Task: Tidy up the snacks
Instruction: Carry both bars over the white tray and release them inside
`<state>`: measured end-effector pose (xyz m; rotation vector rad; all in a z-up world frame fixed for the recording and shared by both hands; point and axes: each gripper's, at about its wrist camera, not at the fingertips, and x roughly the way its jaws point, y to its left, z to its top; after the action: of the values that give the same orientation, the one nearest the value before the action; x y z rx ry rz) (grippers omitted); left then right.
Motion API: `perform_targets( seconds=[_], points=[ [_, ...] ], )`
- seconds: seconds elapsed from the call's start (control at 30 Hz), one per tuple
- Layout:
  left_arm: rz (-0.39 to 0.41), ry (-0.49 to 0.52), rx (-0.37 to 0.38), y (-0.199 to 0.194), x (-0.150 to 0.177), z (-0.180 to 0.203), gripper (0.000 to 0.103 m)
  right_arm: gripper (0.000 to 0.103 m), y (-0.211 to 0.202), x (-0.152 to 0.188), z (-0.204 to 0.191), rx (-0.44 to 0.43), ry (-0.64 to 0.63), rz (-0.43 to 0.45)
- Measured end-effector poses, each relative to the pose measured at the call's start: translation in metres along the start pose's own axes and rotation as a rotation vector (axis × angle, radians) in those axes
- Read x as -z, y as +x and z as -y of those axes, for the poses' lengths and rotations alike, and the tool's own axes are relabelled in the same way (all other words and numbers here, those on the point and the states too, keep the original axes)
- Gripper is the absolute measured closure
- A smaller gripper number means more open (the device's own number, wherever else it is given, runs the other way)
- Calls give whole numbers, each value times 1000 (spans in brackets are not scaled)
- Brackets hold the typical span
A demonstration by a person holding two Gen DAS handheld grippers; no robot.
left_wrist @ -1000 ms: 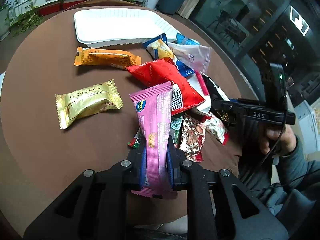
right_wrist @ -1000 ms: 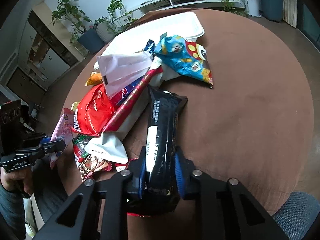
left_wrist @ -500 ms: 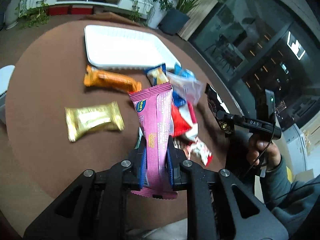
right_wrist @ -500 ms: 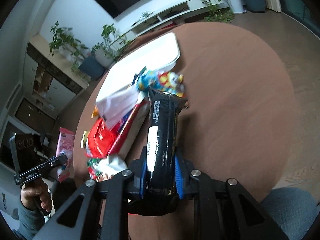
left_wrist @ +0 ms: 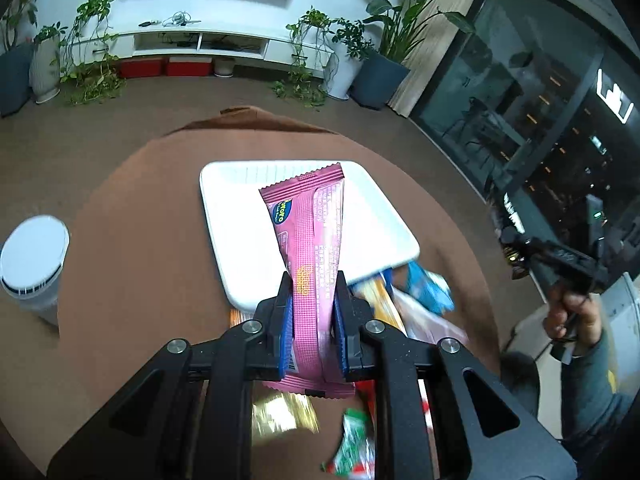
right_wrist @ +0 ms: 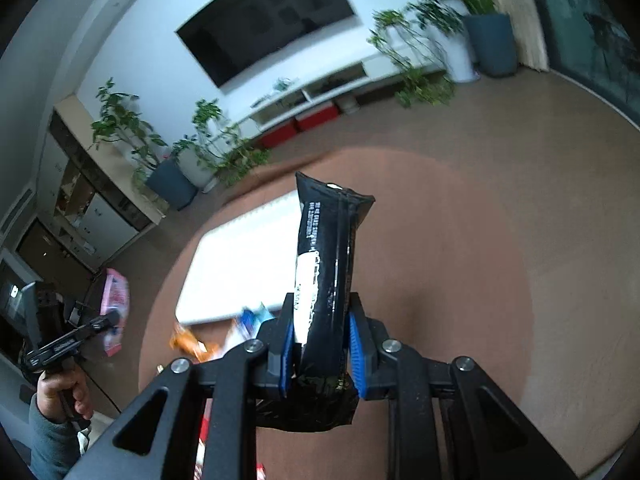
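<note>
My left gripper (left_wrist: pixel 312 300) is shut on a pink snack wrapper (left_wrist: pixel 310 232), held upright in the air in front of the white tray (left_wrist: pixel 240 248) on the round brown table. My right gripper (right_wrist: pixel 320 320) is shut on a black snack packet (right_wrist: pixel 326 256), also lifted, with the white tray (right_wrist: pixel 240 264) blurred behind it. Loose snacks lie below: a blue packet (left_wrist: pixel 426 286), a gold packet (left_wrist: pixel 280 414), a green and red one (left_wrist: pixel 352 448) and an orange packet (right_wrist: pixel 186 340). The other gripper appears at the edge of each view, gripped by a hand.
A white lidded bin (left_wrist: pixel 34 262) stands off the table's left side. Brown floor surrounds the table (right_wrist: pixel 440 240). Potted plants (left_wrist: pixel 384 40), a low white shelf unit (left_wrist: pixel 200 44) and a wall screen stand far behind. A person's grey sleeve (left_wrist: pixel 588 380) is at the right.
Both grippers have risen and moved forward toward the tray with their packets still clamped. The snack pile has dropped low in both views, and more of the room shows.
</note>
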<state>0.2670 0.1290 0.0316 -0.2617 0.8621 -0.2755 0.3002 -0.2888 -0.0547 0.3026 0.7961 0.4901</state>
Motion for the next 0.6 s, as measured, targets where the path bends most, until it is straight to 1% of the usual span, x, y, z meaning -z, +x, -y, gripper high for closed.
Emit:
perform_targets(
  seconds=[0.1,0.17,0.23,0.3,0.43,0.6],
  points=[
    [-23,-1,-11,27,-28,-3,88,78,26,-26,-23,-17,-69,-21],
    [-43,-3,-20,48,-44,-7,88,78,54,-42,-35,-23,-104,-60],
    [-75,-3,-38,73,-56,-12,88,78,81,-50,-44,-27,-122,-98],
    [-102,-7,-52,93,-63,-16,88,78,108,-54,-48,-9,-141,-136],
    [-143,-23,-67,132,-60,-21,88,78,157,-51,-48,30,-159,-220],
    [-179,-39,-85,164,-52,-25,88,78,194,-43,-39,69,-169,-283]
  ],
)
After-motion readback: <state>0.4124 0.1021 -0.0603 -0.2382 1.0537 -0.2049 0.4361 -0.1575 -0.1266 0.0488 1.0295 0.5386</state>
